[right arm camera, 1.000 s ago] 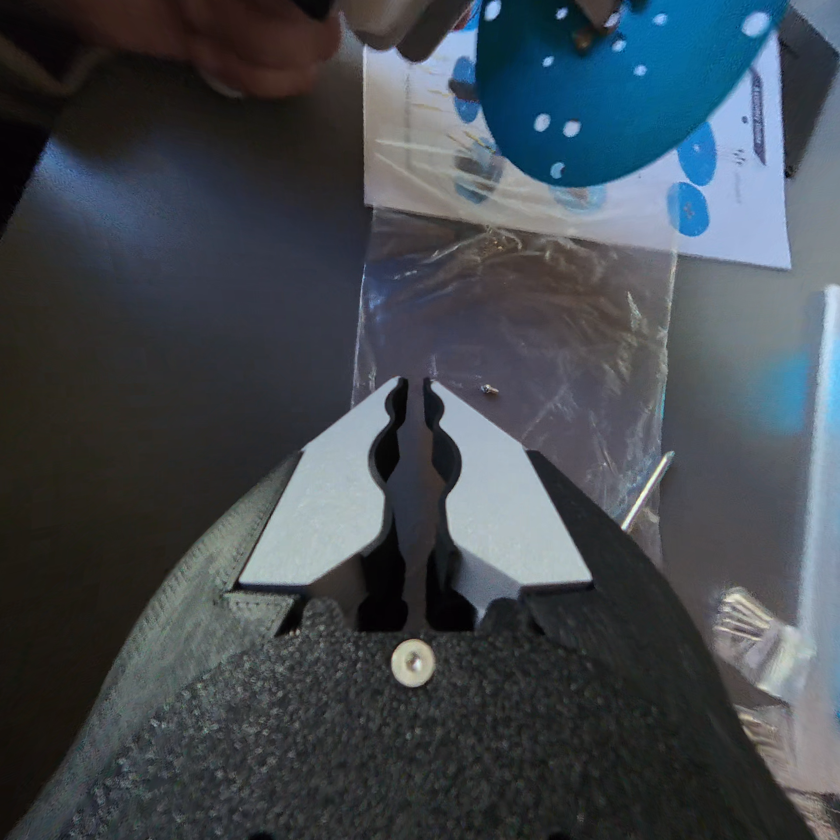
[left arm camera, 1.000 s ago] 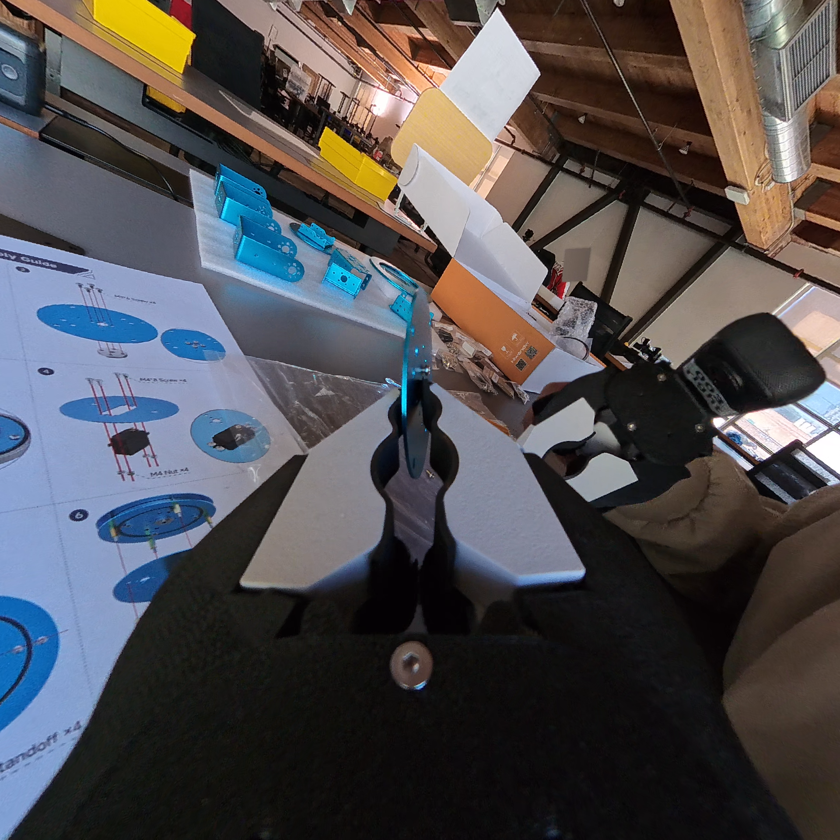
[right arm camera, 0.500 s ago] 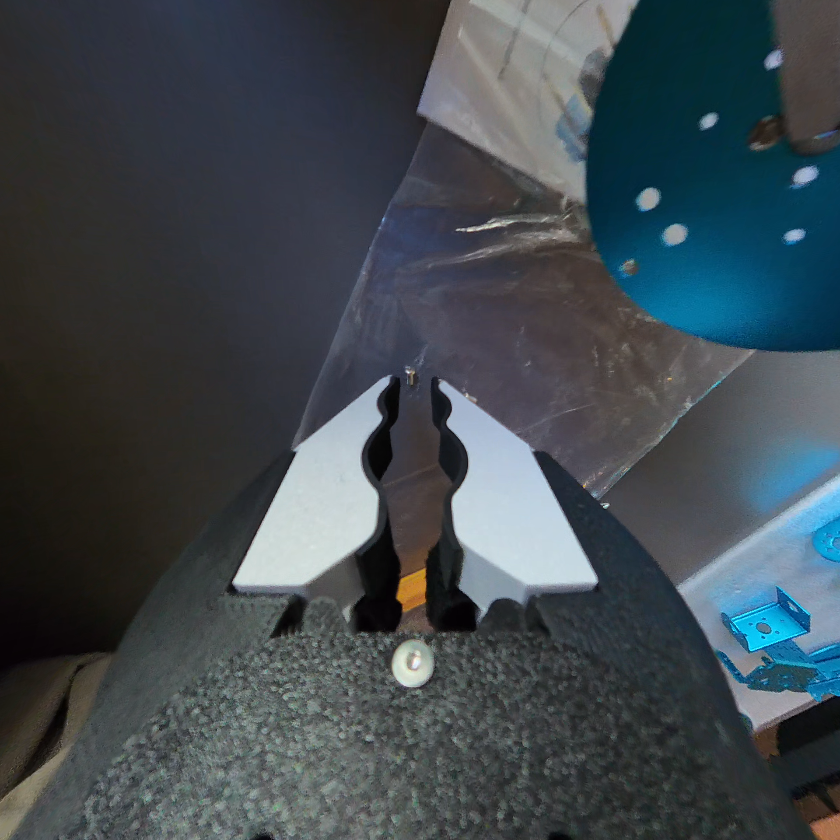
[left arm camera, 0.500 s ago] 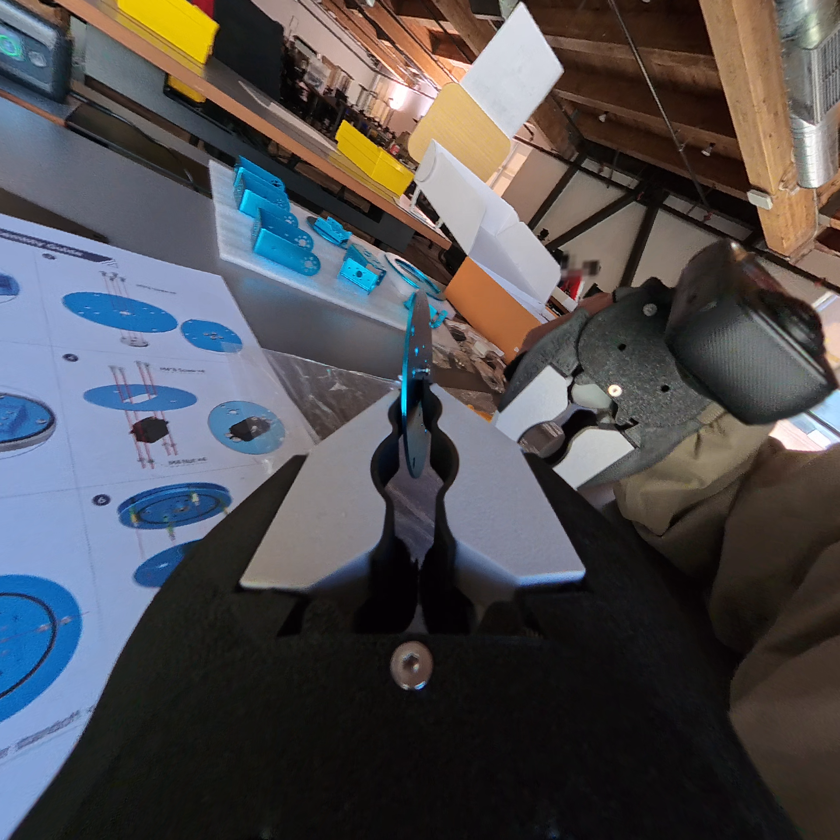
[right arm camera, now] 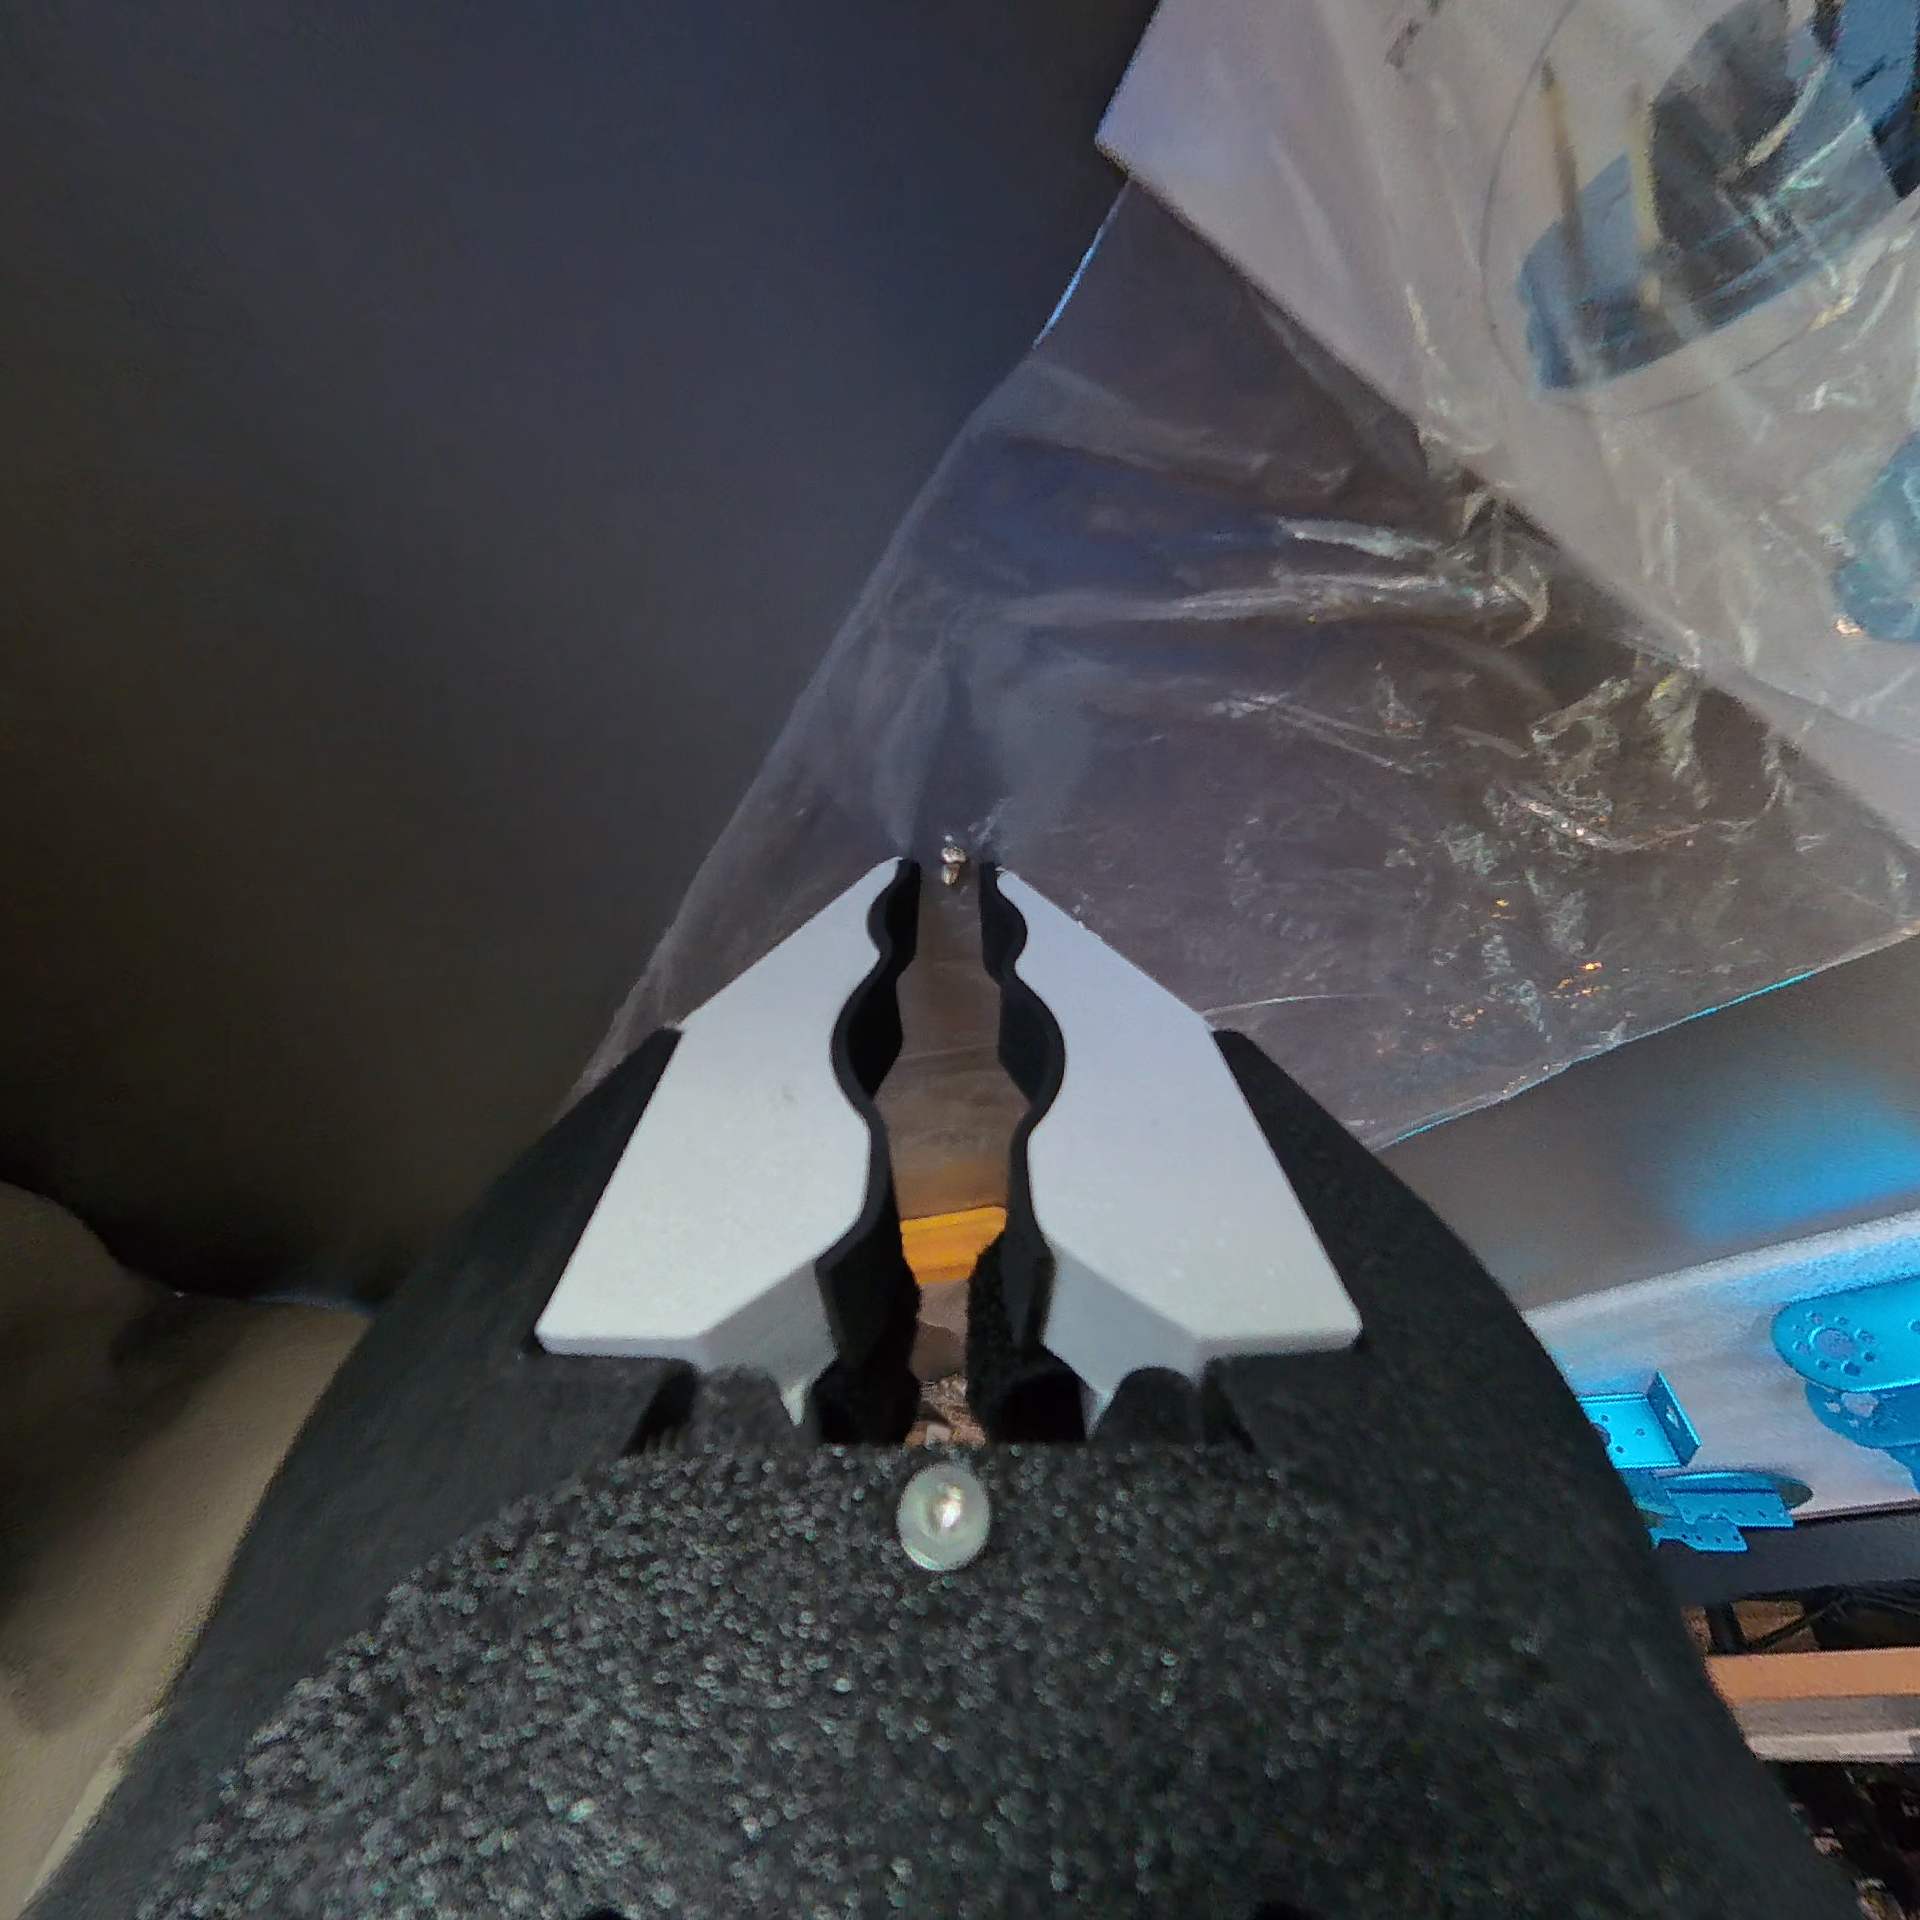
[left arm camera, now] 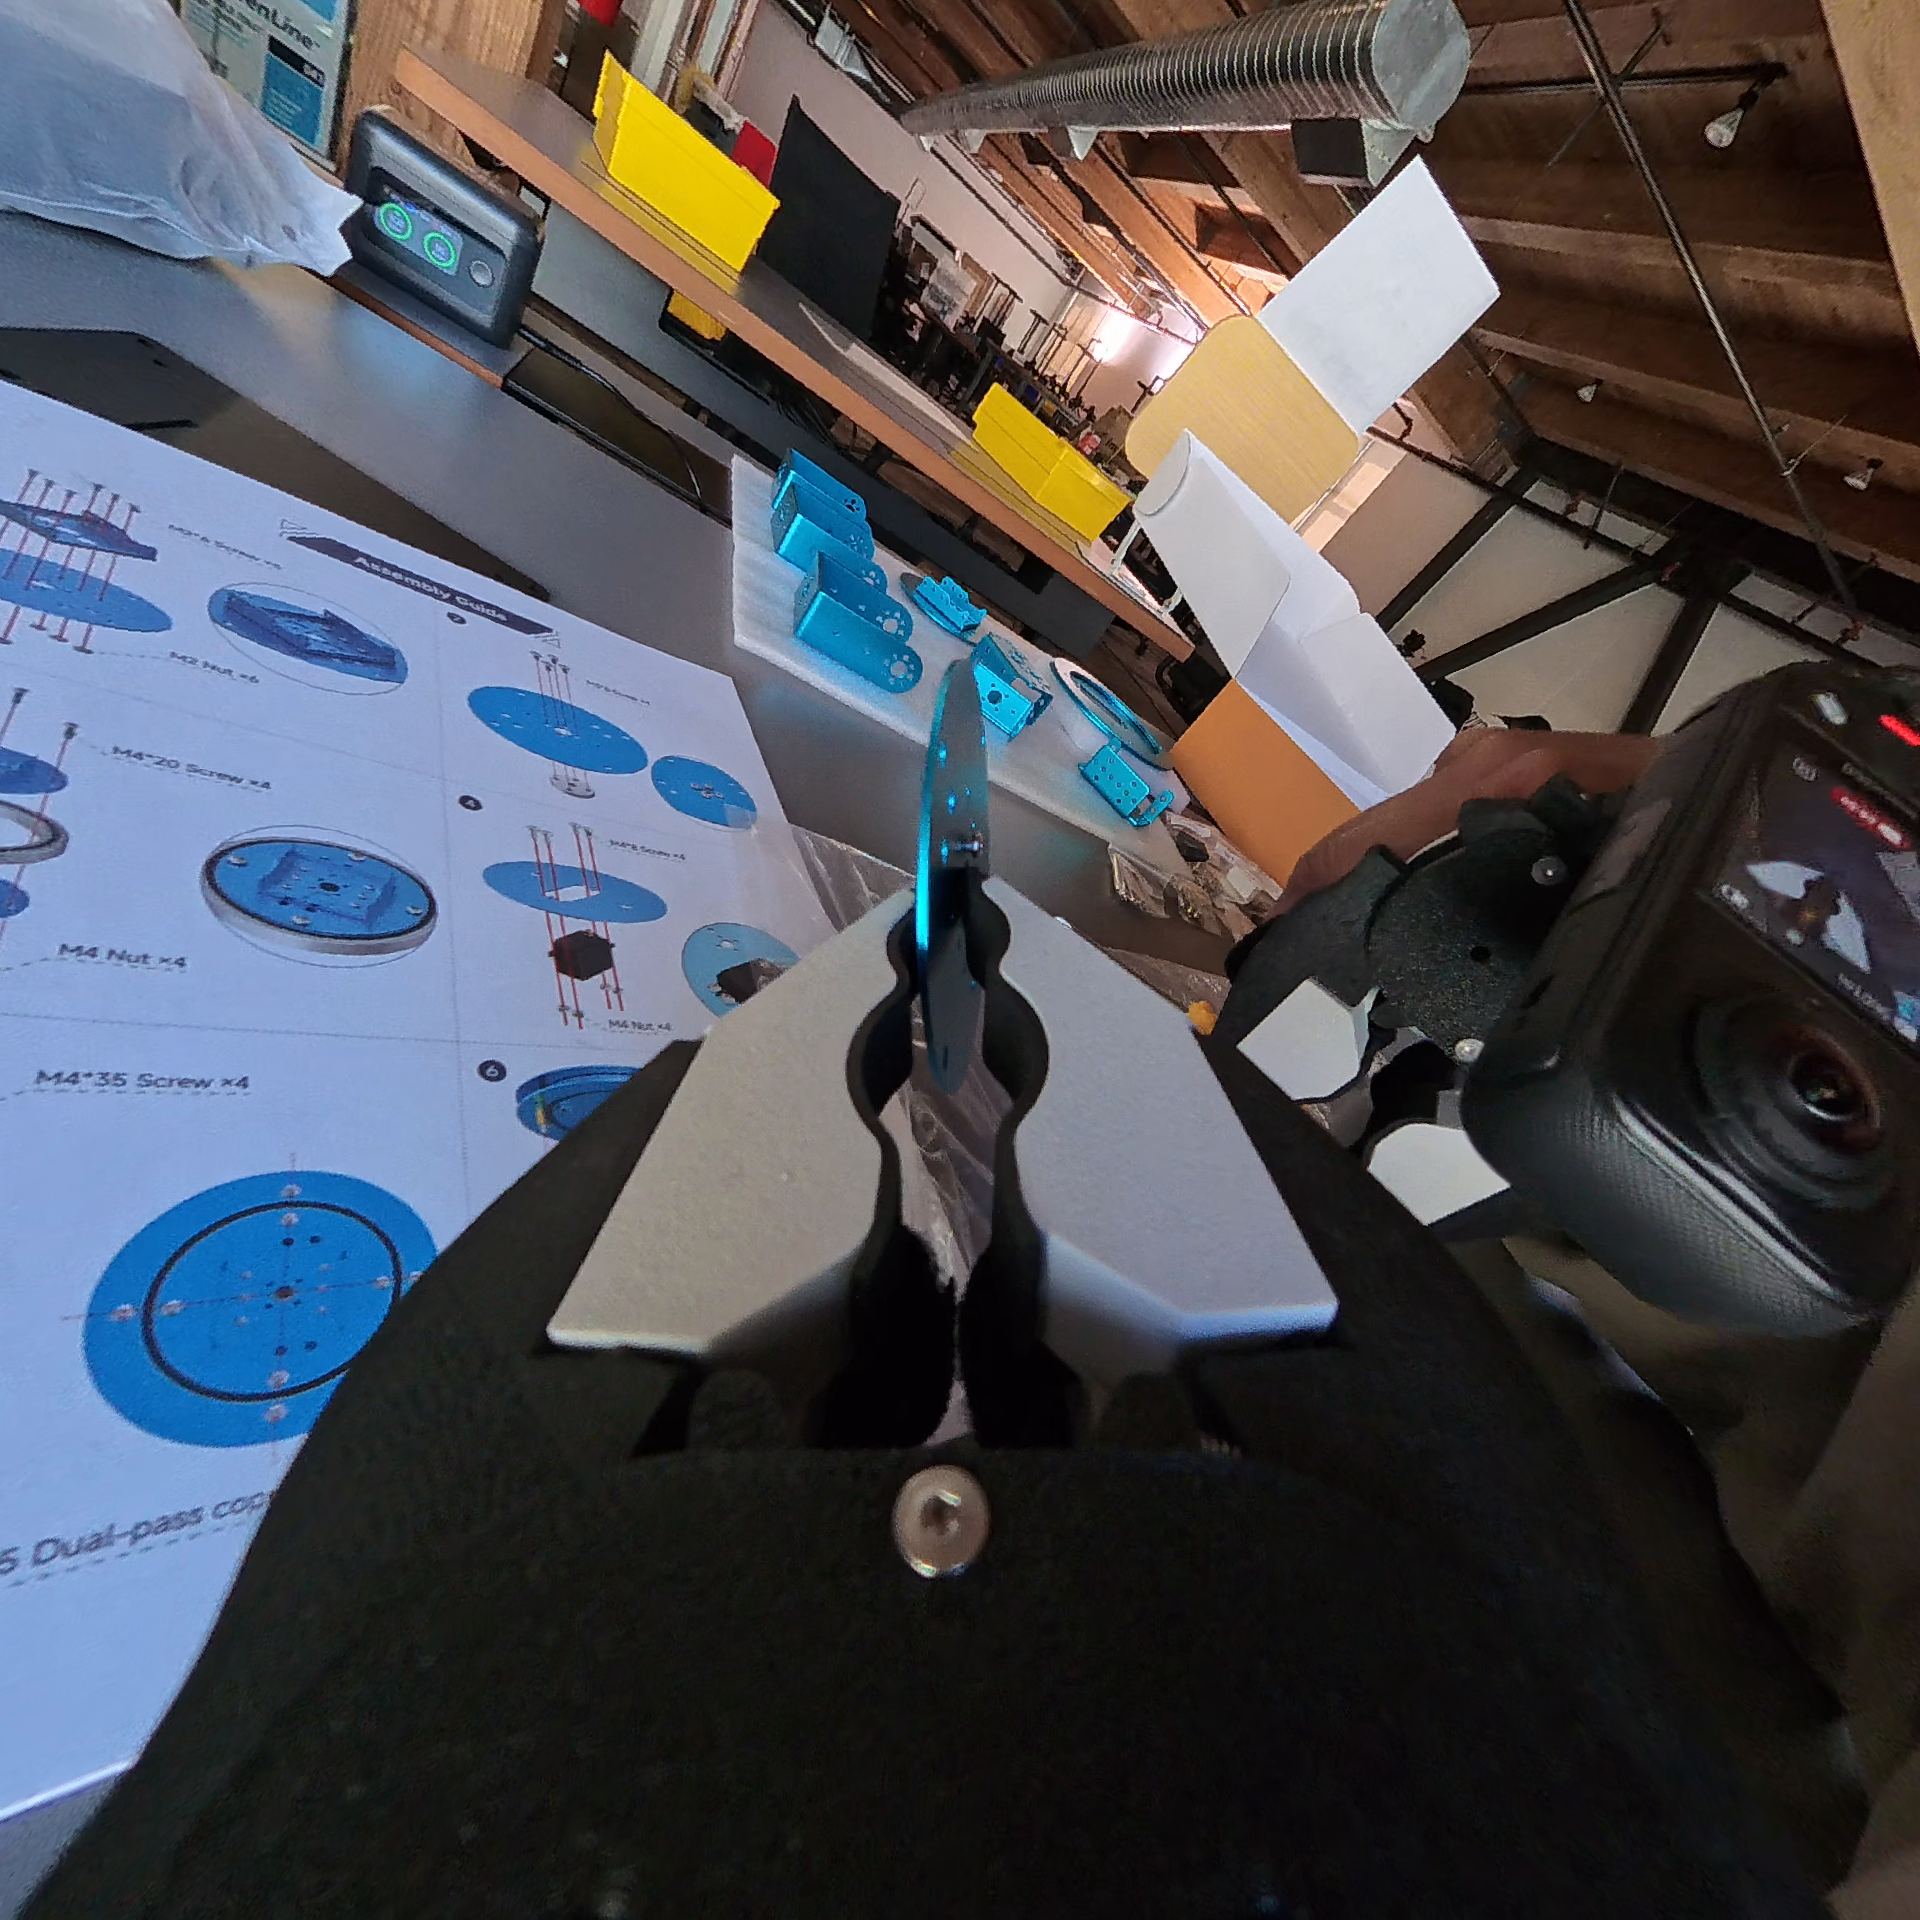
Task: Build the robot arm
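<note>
Left gripper (left arm camera: 951, 914) jaws clamp thin blue round metal plate (left arm camera: 951, 831) edge-on, upright toward 12 o'clock. Right gripper (right arm camera: 948, 868), jaws narrowly parted, tips at small silver screw (right arm camera: 950, 862) on clear plastic bag (right arm camera: 1299, 790), 12 o'clock.

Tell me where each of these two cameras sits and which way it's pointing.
Left wrist view: sits on the left gripper, looking forward across the table; it is shut on a blue disc held edge-on, with the printed sheet beside it and the right gripper and a hand opposite.
Right wrist view: sits on the right gripper, looking down at a clear plastic bag; a small screw sits at its tips.
Shared: bag, sheet, blue brackets.
</note>
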A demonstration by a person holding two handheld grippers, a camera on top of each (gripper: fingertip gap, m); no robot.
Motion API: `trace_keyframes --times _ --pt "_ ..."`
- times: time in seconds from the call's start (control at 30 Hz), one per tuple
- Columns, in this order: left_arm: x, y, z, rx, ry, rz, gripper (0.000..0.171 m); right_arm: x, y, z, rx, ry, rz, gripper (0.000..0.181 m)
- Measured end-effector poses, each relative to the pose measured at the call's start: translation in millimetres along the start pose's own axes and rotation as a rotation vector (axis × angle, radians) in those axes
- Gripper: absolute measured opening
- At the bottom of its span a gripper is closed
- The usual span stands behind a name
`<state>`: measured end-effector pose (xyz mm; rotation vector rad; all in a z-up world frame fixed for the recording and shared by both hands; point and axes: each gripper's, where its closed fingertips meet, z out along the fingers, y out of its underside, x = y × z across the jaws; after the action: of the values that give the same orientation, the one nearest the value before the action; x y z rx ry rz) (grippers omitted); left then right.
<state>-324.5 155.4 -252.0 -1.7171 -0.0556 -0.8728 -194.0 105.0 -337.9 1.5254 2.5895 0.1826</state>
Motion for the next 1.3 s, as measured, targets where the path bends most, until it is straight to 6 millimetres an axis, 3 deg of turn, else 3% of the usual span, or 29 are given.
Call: trace_keyframes --times 0.67,0.83,0.93,1.1,1.3 --pt "1 2 1 -0.009 0.016 -0.007 0.005 4 -1 -5 -0.012 0.060 -0.017 0.003" --pt "9 3 2 -0.015 0.079 -0.028 0.005 16 -7 -37 0.300 0.170 0.052 0.004" --pt "19 6 3 -0.043 0.156 -0.068 0.005 27 -14 -65 0.627 0.267 0.128 0.004" --pt "31 16 7 -0.127 0.266 -0.244 0.004 23 -25 -114 1.153 0.413 0.180 0.003" --pt "52 32 12 -0.230 0.407 -0.496 0.004 32 -30 -115 1.253 0.603 0.209 0.003"
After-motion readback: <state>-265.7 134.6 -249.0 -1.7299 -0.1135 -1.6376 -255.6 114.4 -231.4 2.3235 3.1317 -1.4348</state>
